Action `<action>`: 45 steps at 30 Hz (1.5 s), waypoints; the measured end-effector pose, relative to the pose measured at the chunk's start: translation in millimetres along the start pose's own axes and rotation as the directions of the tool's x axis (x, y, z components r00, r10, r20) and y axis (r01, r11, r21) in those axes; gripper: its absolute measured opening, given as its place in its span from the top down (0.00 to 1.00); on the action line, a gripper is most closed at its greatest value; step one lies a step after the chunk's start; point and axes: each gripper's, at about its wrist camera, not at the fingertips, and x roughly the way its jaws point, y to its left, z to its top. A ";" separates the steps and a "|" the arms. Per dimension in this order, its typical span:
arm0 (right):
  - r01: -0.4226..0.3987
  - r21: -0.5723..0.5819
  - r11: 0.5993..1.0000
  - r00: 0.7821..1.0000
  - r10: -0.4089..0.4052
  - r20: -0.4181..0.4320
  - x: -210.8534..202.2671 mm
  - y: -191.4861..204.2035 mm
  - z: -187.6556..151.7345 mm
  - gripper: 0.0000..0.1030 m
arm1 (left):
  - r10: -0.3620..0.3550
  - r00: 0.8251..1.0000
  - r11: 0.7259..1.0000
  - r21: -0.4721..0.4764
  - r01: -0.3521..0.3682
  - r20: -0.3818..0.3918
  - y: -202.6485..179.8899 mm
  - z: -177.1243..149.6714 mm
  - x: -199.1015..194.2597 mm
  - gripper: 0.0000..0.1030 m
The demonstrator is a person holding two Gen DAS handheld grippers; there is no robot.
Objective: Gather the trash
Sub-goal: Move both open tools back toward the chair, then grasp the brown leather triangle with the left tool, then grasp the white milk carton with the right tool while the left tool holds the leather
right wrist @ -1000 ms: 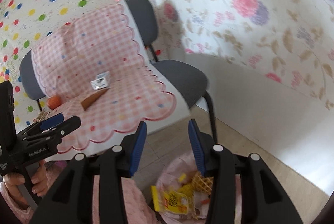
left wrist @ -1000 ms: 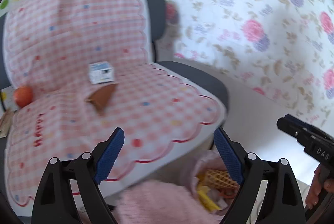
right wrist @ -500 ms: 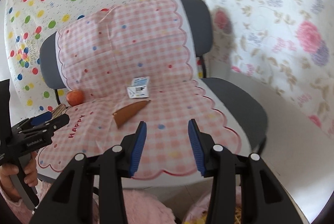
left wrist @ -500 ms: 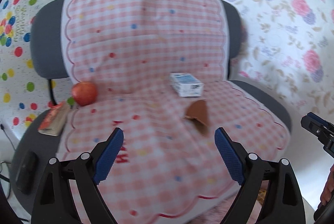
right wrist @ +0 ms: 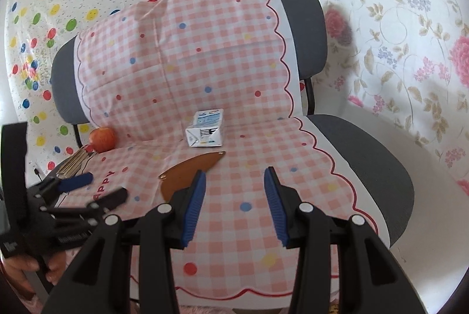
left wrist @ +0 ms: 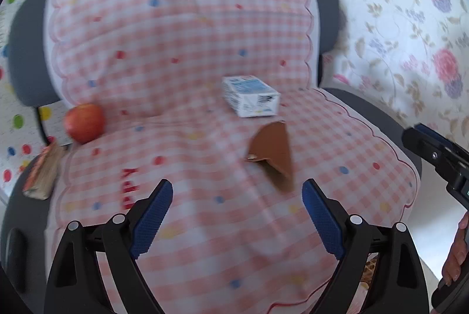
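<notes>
A small white and blue carton lies on its side on the pink checked cloth over a grey chair; it also shows in the right wrist view. A flat brown leather piece lies just in front of it, also in the right wrist view. My left gripper is open and empty over the seat, short of the brown piece. My right gripper is open and empty, just right of the brown piece.
A red apple rests at the seat's back left, also in the right wrist view. A flat packet lies on the bare seat left of the cloth. A bin's contents peek below the seat. Patterned walls stand behind.
Both grippers swung left from the floor bin to face the chair and moved closer to the seat. The carton and brown piece now appear larger and nearer.
</notes>
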 end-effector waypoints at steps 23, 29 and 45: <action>0.010 0.044 0.999 1.000 -0.010 -0.016 22.0 -40.2 9.2 0.45 | 0.071 0.984 0.997 0.035 -0.066 -0.164 -36.2 29.7 100.4 0.28; 0.010 0.025 1.000 0.999 -0.009 -0.031 21.0 -34.2 7.6 0.45 | 0.045 0.989 0.999 0.008 -0.044 -0.144 -24.4 30.3 89.9 0.44; -0.084 -0.080 0.993 0.990 0.074 -0.122 95.0 35.7 34.6 0.27 | 0.123 0.989 0.985 -0.130 -0.113 0.076 52.0 47.8 5.6 0.44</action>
